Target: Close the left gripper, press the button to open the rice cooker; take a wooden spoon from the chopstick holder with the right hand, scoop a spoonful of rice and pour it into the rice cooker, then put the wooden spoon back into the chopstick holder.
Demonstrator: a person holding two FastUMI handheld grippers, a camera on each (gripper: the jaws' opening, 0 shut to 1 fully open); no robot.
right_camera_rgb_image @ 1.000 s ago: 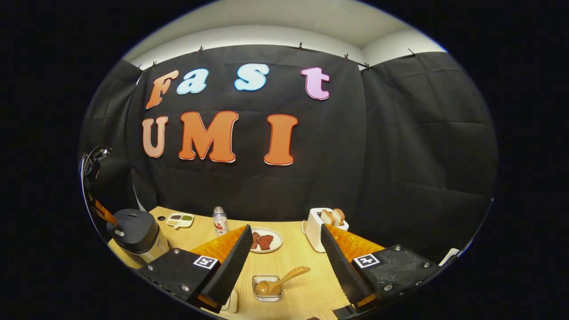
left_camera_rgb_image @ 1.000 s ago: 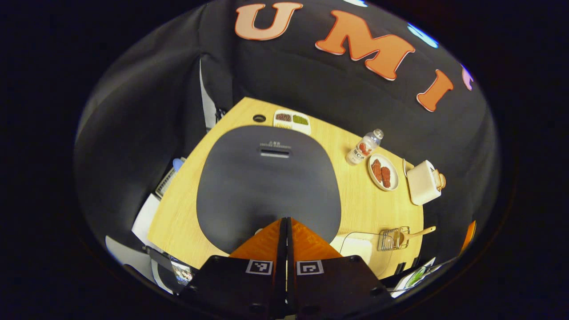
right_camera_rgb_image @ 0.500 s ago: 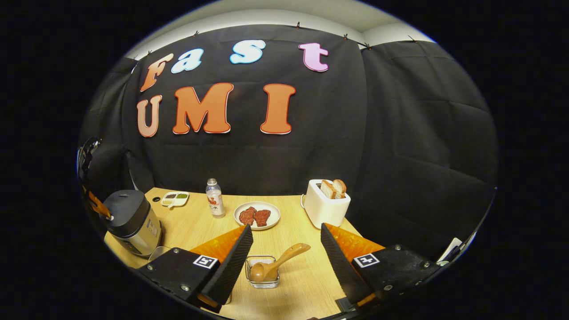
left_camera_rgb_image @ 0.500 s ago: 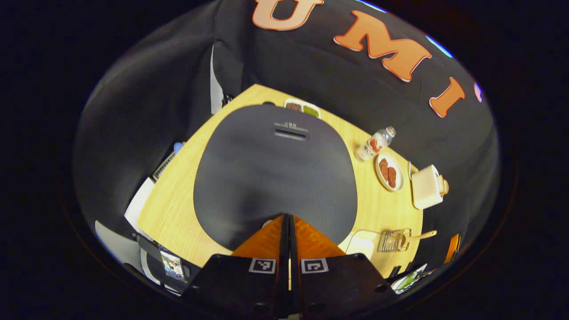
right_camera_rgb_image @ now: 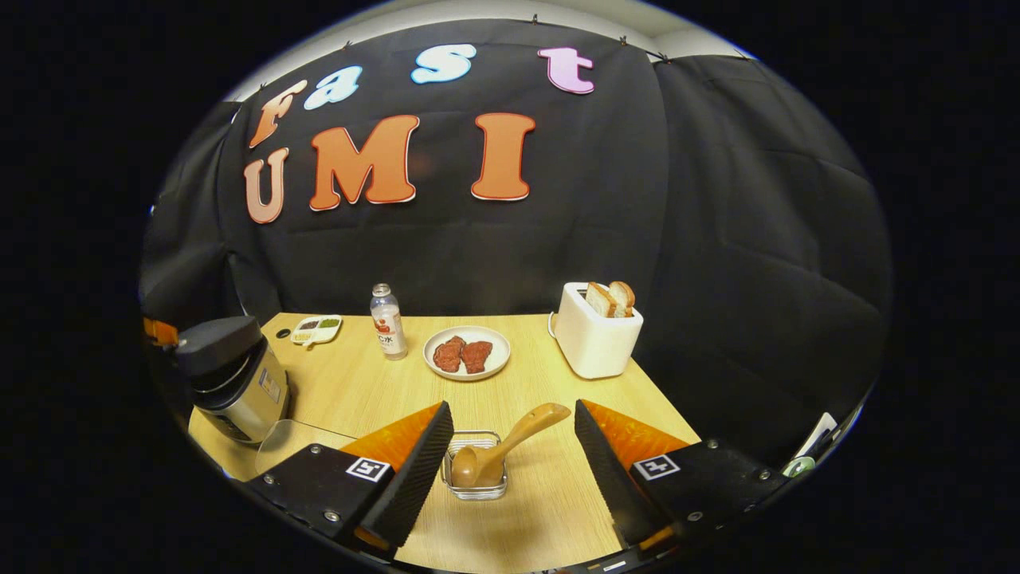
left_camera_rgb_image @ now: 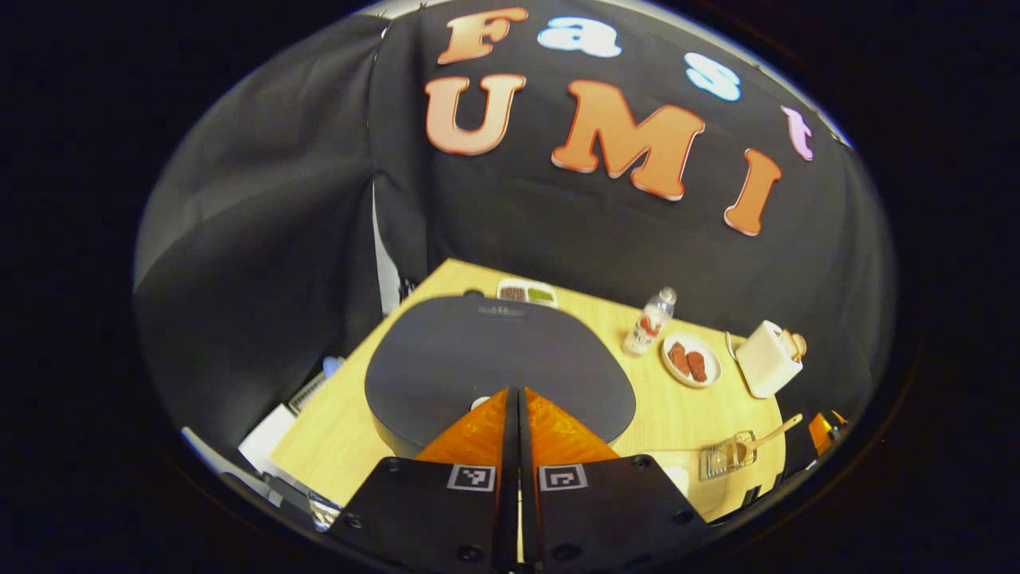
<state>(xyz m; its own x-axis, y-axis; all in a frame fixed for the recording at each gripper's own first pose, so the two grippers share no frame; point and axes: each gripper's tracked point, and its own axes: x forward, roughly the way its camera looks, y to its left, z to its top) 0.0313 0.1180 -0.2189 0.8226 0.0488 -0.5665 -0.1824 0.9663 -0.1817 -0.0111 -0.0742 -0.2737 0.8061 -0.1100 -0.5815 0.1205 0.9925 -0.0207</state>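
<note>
Two risks we see: our left gripper, clenched over the cooker, may slip off its button; our right gripper, released, could tip the holder grabbing the spoon.

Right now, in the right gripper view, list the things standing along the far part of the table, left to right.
Rice cooker → small divided dish → bottle → plate of meat → toaster.

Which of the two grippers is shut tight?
The left gripper, over the rice cooker: its fingers meet with no gap. The right gripper stands wide apart, framing the wooden spoon.
</note>
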